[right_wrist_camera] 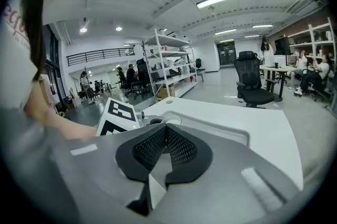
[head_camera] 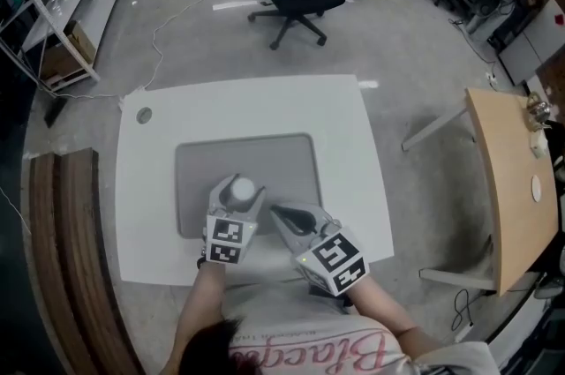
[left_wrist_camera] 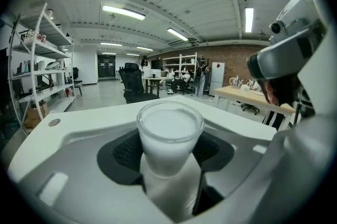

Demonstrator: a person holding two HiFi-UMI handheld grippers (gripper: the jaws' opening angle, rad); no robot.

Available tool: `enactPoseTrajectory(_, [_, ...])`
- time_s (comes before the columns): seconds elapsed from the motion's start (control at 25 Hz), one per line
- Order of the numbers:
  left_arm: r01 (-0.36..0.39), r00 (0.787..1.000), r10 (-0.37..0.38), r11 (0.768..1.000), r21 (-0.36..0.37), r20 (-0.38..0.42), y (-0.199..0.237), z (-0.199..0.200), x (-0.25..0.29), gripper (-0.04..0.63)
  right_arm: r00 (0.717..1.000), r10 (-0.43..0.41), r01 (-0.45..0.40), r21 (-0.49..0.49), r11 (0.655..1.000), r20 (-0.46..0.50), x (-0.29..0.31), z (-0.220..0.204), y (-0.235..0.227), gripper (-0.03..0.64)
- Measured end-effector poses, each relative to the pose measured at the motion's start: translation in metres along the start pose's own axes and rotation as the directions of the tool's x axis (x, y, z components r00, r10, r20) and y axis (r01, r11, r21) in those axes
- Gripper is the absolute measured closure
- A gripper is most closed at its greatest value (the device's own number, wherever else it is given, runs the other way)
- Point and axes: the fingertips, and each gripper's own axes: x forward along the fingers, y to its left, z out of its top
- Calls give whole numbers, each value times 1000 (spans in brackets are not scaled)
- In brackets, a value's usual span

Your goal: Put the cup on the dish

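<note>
While the left gripper (left_wrist_camera: 169,157) grips the white cup (left_wrist_camera: 169,130) between its pads, seemingly just over the grey mat (head_camera: 291,160), the right gripper (right_wrist_camera: 166,148) stays-free, jaws pressed together, empty.

The left gripper (head_camera: 238,192) is held with its jaws closed on a cup (left_wrist_camera: 169,130). Just beside it, the right gripper (head_camera: 279,212) is held with its jaws pressed together, empty. Both bare forearms (head_camera: 381,304) are stretched forward.
</note>
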Motion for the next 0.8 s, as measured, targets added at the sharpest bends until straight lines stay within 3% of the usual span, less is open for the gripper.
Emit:
enactPoseTrajectory(0.24, [-22, 999, 21, 1000, -21, -50, 9, -17, 12, 334, 1000, -2, 2, 15, 1000, -20, 1, -2, -10, 615])
enactPoseTrajectory(0.68, [-2, 992, -4, 999, -55, -124, 14, -30, 28, 330, 999, -36, 36, 2, 999, 10, -5, 4, -11, 615])
enactPoseTrajectory(0.8, [-12, 984, -2, 997, -75, -178, 17, -42, 32, 322, 999, -50, 50, 8, 999, 16, -7, 4, -13, 615])
